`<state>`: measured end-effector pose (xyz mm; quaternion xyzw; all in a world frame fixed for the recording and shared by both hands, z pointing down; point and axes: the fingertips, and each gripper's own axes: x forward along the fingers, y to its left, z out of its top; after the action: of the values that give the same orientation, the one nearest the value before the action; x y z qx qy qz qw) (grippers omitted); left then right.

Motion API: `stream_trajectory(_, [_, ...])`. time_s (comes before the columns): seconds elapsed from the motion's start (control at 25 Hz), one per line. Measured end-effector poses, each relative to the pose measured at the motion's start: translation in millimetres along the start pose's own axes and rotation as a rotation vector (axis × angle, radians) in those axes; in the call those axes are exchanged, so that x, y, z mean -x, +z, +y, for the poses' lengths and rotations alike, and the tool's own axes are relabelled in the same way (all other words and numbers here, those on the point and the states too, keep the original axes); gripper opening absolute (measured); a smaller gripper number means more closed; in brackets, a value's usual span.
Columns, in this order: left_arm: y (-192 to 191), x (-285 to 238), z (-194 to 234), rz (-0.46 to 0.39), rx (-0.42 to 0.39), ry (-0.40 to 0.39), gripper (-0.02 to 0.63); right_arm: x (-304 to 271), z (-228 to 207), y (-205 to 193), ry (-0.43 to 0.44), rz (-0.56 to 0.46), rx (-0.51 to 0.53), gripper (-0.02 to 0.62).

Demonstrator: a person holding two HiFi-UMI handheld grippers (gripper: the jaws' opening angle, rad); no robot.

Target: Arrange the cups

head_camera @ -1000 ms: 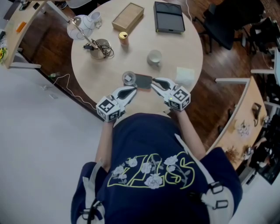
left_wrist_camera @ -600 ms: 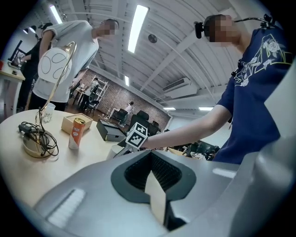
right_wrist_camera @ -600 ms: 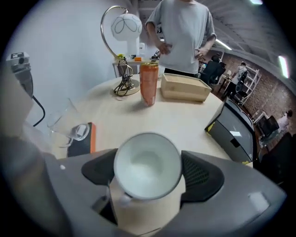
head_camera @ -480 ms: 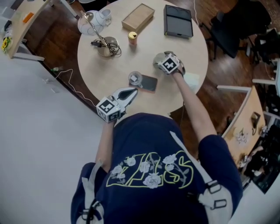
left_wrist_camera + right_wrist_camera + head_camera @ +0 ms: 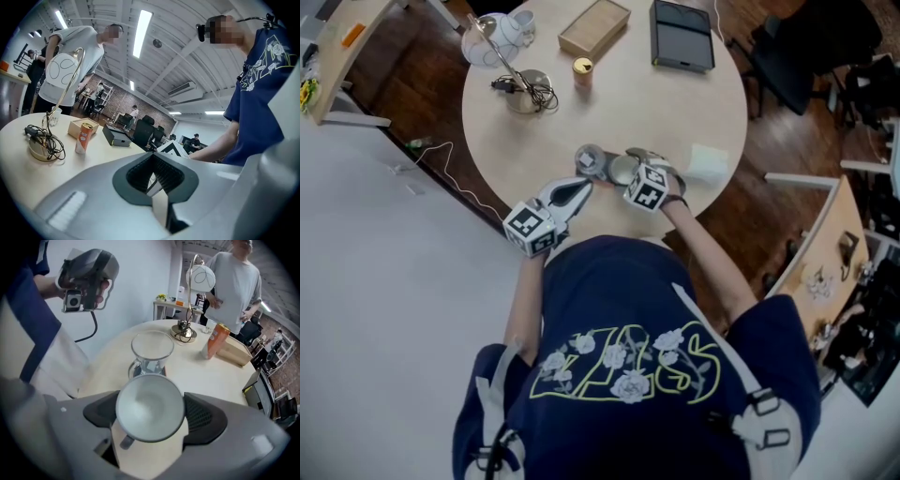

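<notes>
Right gripper view shows my right tool (image 5: 151, 420) clasping the grey cup (image 5: 149, 404) just beside the glass mug (image 5: 151, 352) on the table (image 5: 225, 380), while my left tool (image 5: 154, 180) is pinched together.

Open-plan office: swivel chairs (image 5: 140, 133), desks (image 5: 333, 70), a round meeting table (image 5: 675, 103), ceiling strip lights (image 5: 142, 26), people (image 5: 195, 139) seated in the background.

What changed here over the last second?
The right hand-held gripper reached out to the white cup in the middle of the table, closed on it and brought it back beside the glass cup. The left hand-held gripper stayed shut and empty by the near edge; the glass cup kept its place.
</notes>
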<state>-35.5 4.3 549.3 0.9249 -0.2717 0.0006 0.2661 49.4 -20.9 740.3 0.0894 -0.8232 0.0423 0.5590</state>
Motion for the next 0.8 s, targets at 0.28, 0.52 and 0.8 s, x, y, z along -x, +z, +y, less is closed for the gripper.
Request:
stream_trajectory(0.28, [4,4,-3,0.002,-0.021,0.002,0.003,90,-16,44,-0.007,-0.516,-0.200,0.581])
stream_trajectory(0.52, [34,-5,-23,-0.021,-0.068,-0.016,0.003,198,-10,78,0.116,-1.076,-0.421,0.005])
stream_trajectory(0.8, [37,-13,-31,-0.021,-0.075,-0.025,0.003,194,-21,65,0.047,-1.064,-0.500,0.005])
